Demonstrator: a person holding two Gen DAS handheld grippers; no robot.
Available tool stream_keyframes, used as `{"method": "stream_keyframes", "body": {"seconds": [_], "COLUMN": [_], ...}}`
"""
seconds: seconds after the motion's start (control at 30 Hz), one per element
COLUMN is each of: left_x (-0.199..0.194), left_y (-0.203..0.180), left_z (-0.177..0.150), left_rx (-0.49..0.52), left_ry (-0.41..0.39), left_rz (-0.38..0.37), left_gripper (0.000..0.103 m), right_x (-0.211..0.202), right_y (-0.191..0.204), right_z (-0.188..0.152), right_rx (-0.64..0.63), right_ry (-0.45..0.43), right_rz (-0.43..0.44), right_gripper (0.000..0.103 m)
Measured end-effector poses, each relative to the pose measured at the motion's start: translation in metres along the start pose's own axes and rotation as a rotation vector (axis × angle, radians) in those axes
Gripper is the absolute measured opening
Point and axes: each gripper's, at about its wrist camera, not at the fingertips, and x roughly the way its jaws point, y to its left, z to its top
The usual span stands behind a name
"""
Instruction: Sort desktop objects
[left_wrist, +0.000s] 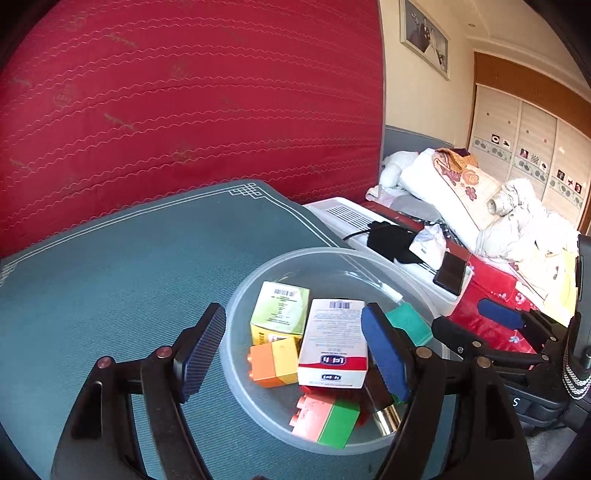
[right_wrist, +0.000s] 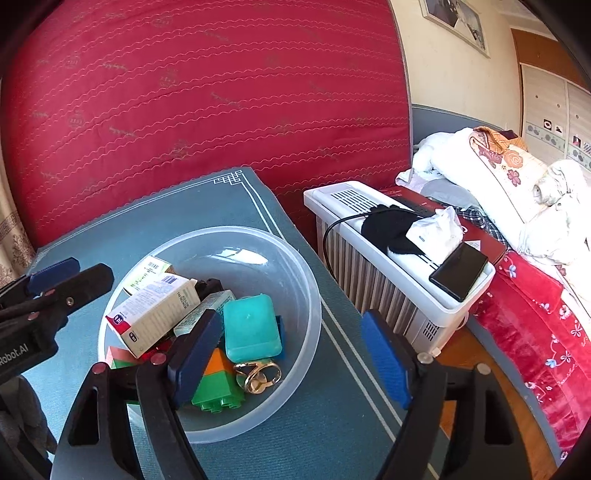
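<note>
A translucent plastic bowl (left_wrist: 236, 295) (right_wrist: 312, 295) stands on the teal table mat (left_wrist: 110, 288). In it lie a white and red medicine box (left_wrist: 332, 343) (right_wrist: 155, 314), a green and yellow box (left_wrist: 280, 310), an orange and yellow block (left_wrist: 275, 362), a pink and green block (left_wrist: 325, 417), a teal case (right_wrist: 251, 328), a green and orange block (right_wrist: 218, 384) and a gold ring-shaped piece (right_wrist: 258, 374). My left gripper (left_wrist: 295, 350) (right_wrist: 72, 275) hangs open over the bowl and holds nothing. My right gripper (right_wrist: 291, 358) (left_wrist: 476, 323) is open and empty, straddling the bowl's right rim.
A white heater (right_wrist: 369, 236) stands right of the table and carries a black cloth (right_wrist: 388, 225), a tissue pack (right_wrist: 439, 230) and a dark phone (right_wrist: 458, 271). An upright red mattress (right_wrist: 184, 92) backs the table. A bed with piled bedding (right_wrist: 517, 184) fills the right.
</note>
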Motion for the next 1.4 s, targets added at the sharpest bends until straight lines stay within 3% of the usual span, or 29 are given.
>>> {"method": "stream_keyframes", "body": {"seconds": [0.17, 0.23, 0.53, 0.87, 1.4], "left_x": [-0.024, -0.033, -0.069, -0.096, -0.084], "left_y": [0.008, 0.011, 0.021, 0.011, 0.007], "left_z": [-0.013, -0.018, -0.034, -0.043, -0.045], "left_rx": [-0.029, -0.029, -0.072, -0.049, -0.062], "left_ry": [-0.014, -0.035, -0.044, -0.062, -0.006], "left_rz": [0.304, 0.349, 0.272, 0.206, 0.181], "left_gripper": [0.08, 0.08, 0.08, 0.08, 0.086], "right_x": [-0.01, -0.017, -0.058, -0.093, -0.092], "right_y": [0.015, 0.022, 0.051, 0.069, 0.062], "right_z": [-0.005, -0.006, -0.015, -0.023, -0.026], "right_rx": [-0.037, -0.054, -0.102, -0.137, -0.126], "right_ry": [0.009, 0.003, -0.094, -0.173, -0.162], "right_rz": [-0.038, -0.061, -0.132, -0.225, -0.249], "right_gripper": [0.087, 0.088, 0.102, 0.102, 0.102]}}
